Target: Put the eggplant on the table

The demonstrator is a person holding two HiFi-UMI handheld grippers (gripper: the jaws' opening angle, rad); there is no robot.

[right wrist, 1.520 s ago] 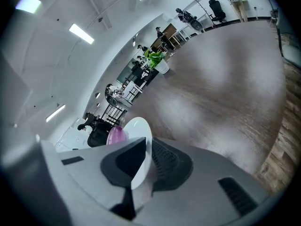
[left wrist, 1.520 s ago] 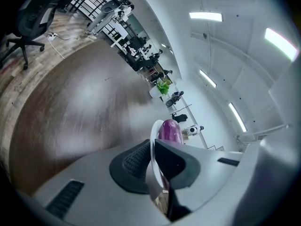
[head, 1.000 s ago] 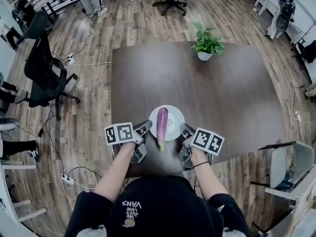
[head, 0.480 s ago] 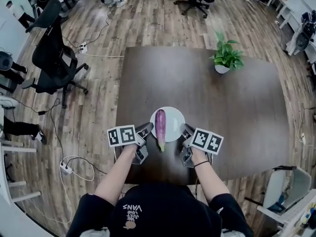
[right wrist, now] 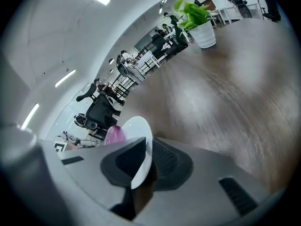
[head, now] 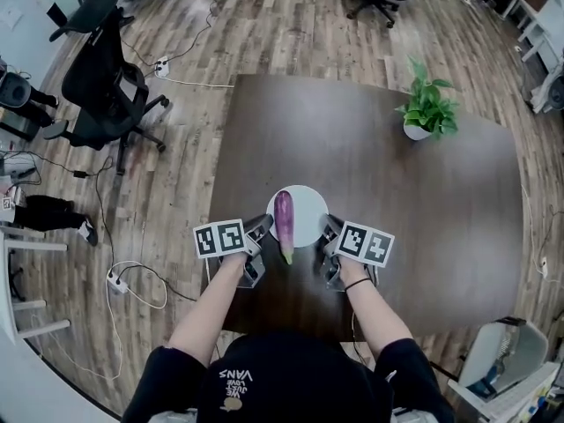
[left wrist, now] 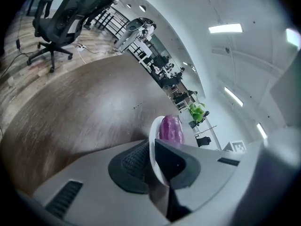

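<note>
Left gripper and right gripper each pinch opposite rims of a plate bearing an eggplant, at the table's near side.

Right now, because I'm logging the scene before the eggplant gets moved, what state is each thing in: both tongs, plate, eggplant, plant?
left tongs: shut on the plate's left rim.
right tongs: shut on the plate's right rim.
plate: gripped from both sides; whether it rests on the table can't be told.
eggplant: lying on the plate, near end past the rim.
potted plant: upright, far right of the table.
</note>
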